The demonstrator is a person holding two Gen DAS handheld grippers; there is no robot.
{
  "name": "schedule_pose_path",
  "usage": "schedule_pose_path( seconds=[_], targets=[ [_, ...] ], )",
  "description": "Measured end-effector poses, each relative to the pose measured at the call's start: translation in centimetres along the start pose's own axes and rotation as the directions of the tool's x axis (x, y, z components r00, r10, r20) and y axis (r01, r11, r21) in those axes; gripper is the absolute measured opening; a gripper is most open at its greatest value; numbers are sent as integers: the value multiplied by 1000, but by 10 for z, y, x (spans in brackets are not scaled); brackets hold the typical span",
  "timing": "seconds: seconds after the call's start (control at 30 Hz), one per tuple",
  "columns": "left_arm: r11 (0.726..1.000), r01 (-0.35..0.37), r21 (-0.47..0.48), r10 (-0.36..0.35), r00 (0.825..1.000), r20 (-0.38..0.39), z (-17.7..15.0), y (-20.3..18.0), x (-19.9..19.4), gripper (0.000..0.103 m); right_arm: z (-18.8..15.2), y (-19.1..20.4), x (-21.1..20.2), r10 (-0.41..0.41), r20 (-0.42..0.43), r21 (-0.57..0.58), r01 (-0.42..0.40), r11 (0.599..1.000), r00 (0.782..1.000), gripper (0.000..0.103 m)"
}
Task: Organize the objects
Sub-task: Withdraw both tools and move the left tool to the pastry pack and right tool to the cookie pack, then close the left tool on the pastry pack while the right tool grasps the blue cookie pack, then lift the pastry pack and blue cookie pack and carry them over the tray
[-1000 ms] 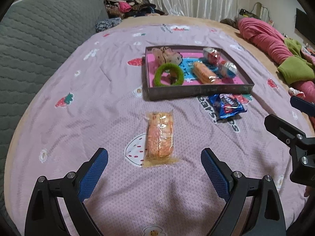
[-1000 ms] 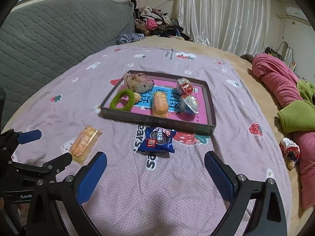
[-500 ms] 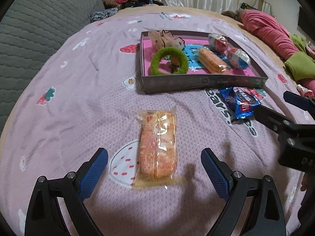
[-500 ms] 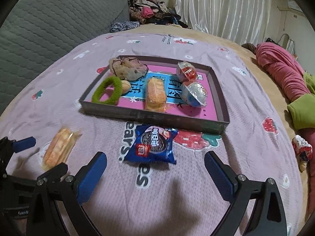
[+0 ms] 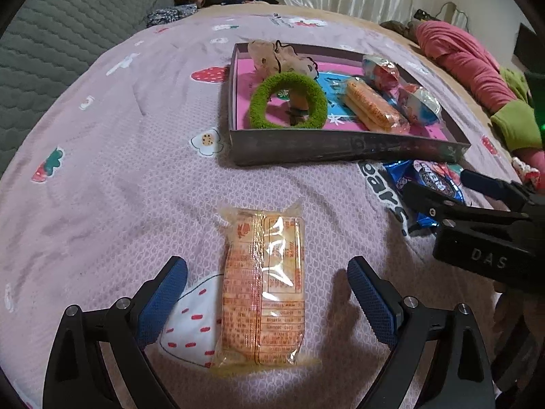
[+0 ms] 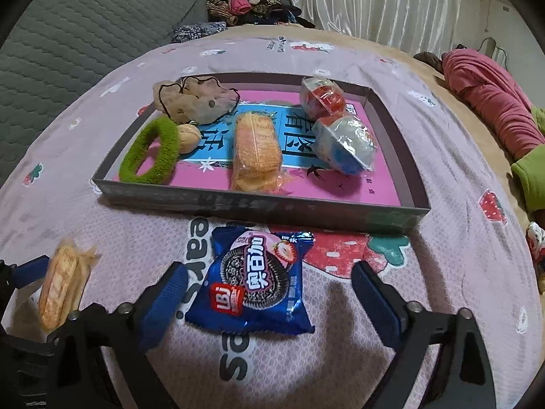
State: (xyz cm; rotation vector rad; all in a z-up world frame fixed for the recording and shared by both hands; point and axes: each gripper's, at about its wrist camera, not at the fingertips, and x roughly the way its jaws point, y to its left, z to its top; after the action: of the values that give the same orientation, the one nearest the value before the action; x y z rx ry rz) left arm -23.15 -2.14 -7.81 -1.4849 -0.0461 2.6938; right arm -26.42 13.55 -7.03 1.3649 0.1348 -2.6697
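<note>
tray wall [image 6: 259, 206] ahead, bedspread [image 6: 340, 358] open

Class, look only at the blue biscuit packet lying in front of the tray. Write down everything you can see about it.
The blue biscuit packet is a glossy, sealed plastic pillow pack with crimped ends. It shows a dark sandwich biscuit, a strawberry, a red logo patch and white characters. It lies flat, face up, on the pink bedspread, just outside the tray. The right gripper straddles it, jaws closing, pads not yet touching.

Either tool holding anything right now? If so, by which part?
Nothing held. Left tool open astride the orange cracker pack; right tool closing around the blue cookie packet, pads not touching.
</note>
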Motion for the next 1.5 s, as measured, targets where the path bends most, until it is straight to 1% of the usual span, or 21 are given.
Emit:
schedule_pose_path(
  seconds=[0.1,0.13,0.17,0.23,0.3,0.33,0.37,0.4,0.5,0.63,0.87,0.97,1.2,1.5],
  targets=[
    [1000,9,-7,-9,1000,-1,1,2,1,88,-1,-1,6,1,-13,5,-1,1000,1000,86],
    [1000,10,-8,-10,1000,-2,1,3,2,83,-1,-1,7,5,-16,5,-5,1000,1000,85],
    [1000,8,-8,-8,1000,-2,1,3,2,70,-2,-1,8,11,-17,6,-11,1000,1000,84],
    [1000,-1,-9,1,1000,1,2,4,2,58,-2,0,10,23,-17,3,-23,1000,1000,78],
    [1000,7,-13,-7,1000,2,2,5,2,56,-2,2,11,34,-16,-2,-34,999,999,71],
    [1000,10,-13,-10,1000,0,2,5,1,52,-2,3,12,37,-17,-4,-37,999,999,69],
    [1000,14,-13,-14,1000,1,2,5,1,46,-2,5,12,47,-17,-9,-47,999,999,63],
    [1000,16,-13,-16,1000,0,2,5,1,44,-2,6,12,47,-16,-14,-47,999,999,62],
    [1000,17,-8,-17,1000,-7,1,5,2,42,-3,9,11,41,-4,-31,-41,999,999,59],
    [999,36,-26,-36,999,-4,0,8,0,40,-6,9,4,61,13,-31,-61,998,998,58],
    [1000,-16,-2,16,1000,14,-1,-1,-13,40,-13,13,-17,85,37,-36,-84,996,996,57],
    [1000,-31,4,30,999,31,1,-4,-23,40,-15,14,-28,91,44,-38,-90,995,995,57],
    [999,-26,22,24,996,83,12,-16,-56,40,-15,5,-63,89,87,-30,-86,996,992,57],
    [999,-28,41,22,988,152,39,-34,-99,40,10,-13,-119,66,174,-38,-61,997,983,57]
  ],
)
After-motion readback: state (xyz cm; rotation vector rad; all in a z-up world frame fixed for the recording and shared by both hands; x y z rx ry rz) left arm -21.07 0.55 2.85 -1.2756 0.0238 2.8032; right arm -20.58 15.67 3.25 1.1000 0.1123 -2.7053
